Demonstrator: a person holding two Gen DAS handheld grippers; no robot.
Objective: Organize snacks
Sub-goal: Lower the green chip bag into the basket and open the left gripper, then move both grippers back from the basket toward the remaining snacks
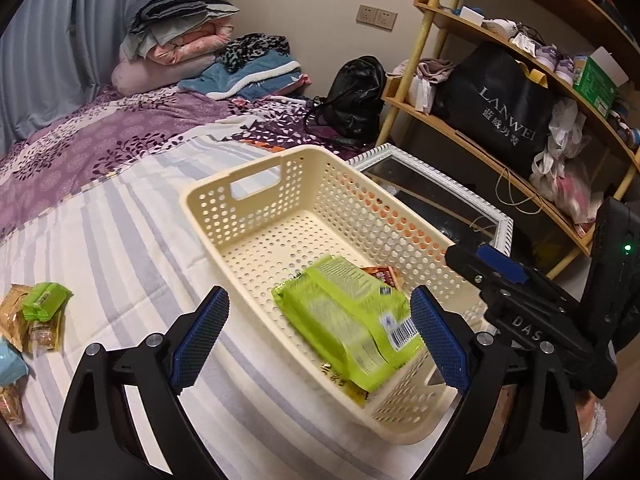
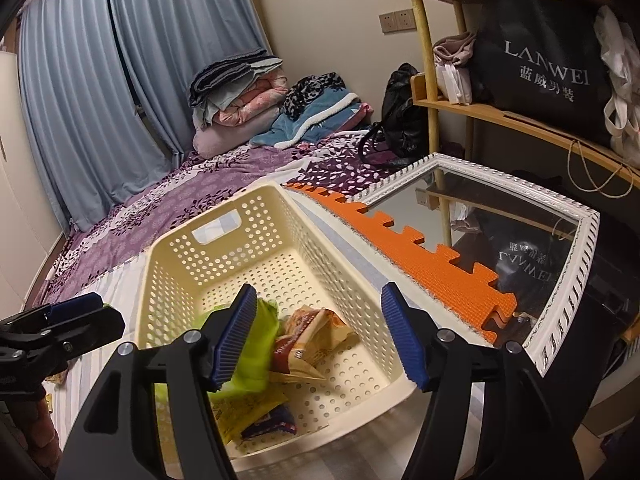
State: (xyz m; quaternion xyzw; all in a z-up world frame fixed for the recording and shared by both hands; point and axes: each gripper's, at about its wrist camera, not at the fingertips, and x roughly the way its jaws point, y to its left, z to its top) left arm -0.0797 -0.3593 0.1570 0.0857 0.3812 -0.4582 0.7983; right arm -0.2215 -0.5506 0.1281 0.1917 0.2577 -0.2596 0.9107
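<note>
- Cream perforated plastic basket point(image 1: 280, 216) is sitting on the striped sheet point(image 1: 120, 248) near the bed's right edge, its handle-slot end facing the folded bedding; its far half is lying bare.
- Large lime-green snack packet point(image 1: 348, 316) is lying in the basket's near end, barcode side up, tilted over a red-brown packet point(image 1: 384, 274) and a yellow one; the print on it is too blurred to read.
- Left gripper point(image 1: 320, 340) is hanging spread wide over the basket's near end, the green packet between its blue pads but not pressed by them.
- Right gripper point(image 2: 318, 340) is hanging part-spread above the same end with nothing pinched; seen in the left wrist view, its black body is bearing the letters "DAS", the rest cut off.
- Loose small packets point(image 1: 40, 308), green and tan, are lying at the sheet's left edge, well apart from the basket.
- Orange foam mat point(image 2: 420, 256) with a toothed edge is running along the bed's right edge, just beside the basket.
- White-framed mirror point(image 2: 520, 220) is lying beyond the mat, leaving little room on that side.
- Black shopping bag point(image 2: 544, 56) on the wooden shelf point(image 2: 500, 114) is reading "LANWEI" over Chinese characters.
</note>
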